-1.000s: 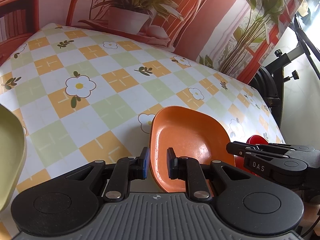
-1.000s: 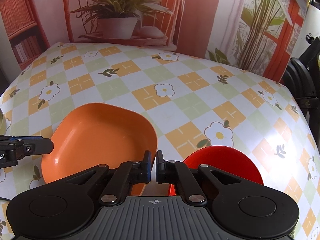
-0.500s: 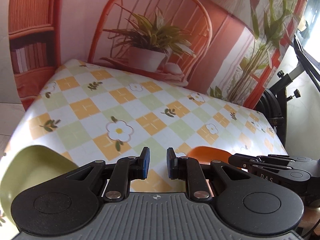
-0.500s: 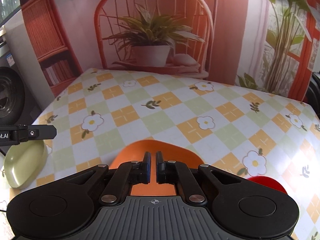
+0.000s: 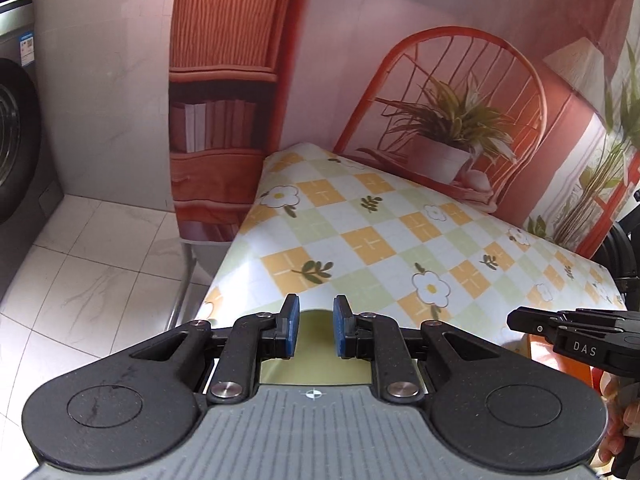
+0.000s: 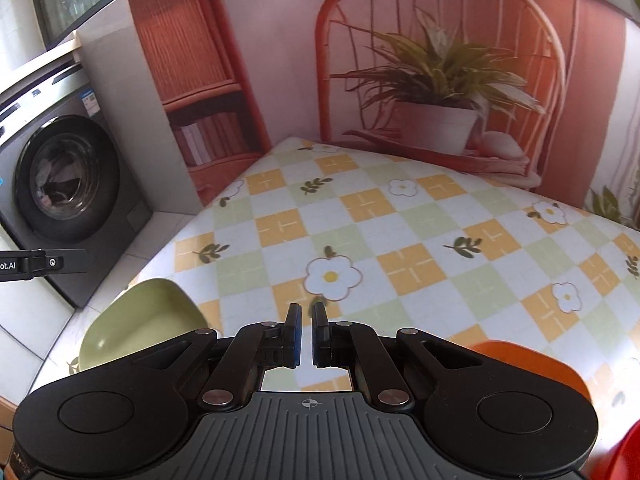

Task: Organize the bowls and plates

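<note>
The green dish (image 6: 136, 322) sits on the checked tablecloth (image 6: 400, 236) at the table's near left corner, ahead and to the left of the right gripper (image 6: 306, 334); its hollow is bare, with nothing in it. In the left wrist view the same dish shows only as a pale green patch directly under and between the fingers of the left gripper (image 5: 316, 330). The orange dish (image 6: 520, 360) lies to the right of the right gripper, mostly hidden behind its body, so its inside cannot be seen; a red edge of a bowl (image 6: 624, 456) peeks in at the lower right corner. The left gripper's blue pads stand moderately apart with nothing between them. The right gripper's pads are nearly together, a thin slit left, gripping nothing. On the right gripper, seen from the left wrist, the letters "DAS" read in white; on the left gripper, seen from the right wrist, "ot.AI" shows, cut off at the frame edge. A washing machine (image 6: 68, 184) beyond the left gripper carries a small blue label, too small to read.
</note>
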Demonstrator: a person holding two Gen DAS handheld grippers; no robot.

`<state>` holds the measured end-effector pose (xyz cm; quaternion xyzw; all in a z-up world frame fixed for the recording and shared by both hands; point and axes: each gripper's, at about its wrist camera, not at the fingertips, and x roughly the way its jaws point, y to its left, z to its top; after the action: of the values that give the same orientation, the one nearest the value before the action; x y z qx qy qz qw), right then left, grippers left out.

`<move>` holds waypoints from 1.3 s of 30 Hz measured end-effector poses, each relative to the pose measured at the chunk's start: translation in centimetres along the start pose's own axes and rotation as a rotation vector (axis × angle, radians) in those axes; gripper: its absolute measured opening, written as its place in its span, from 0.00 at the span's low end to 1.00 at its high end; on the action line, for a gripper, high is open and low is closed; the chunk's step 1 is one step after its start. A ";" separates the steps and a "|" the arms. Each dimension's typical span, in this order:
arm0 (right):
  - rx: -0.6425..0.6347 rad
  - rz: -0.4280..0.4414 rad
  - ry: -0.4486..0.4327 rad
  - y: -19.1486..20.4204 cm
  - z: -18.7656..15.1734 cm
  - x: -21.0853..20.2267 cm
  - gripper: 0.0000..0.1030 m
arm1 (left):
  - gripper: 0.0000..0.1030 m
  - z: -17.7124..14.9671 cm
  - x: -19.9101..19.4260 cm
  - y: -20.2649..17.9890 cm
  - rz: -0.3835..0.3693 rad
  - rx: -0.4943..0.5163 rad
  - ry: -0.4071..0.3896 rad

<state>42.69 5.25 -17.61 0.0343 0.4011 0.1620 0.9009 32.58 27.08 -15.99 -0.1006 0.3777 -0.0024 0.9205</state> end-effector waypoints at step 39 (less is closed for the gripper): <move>0.025 0.106 0.116 5.6 -4.1 5.1 0.09 | 0.16 -6.5 3.0 4.8 0.008 -0.091 0.114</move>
<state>41.33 11.90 -22.93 0.0574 0.4525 0.2061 0.8658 29.84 30.38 -23.47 -0.1406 0.4294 0.0127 0.8920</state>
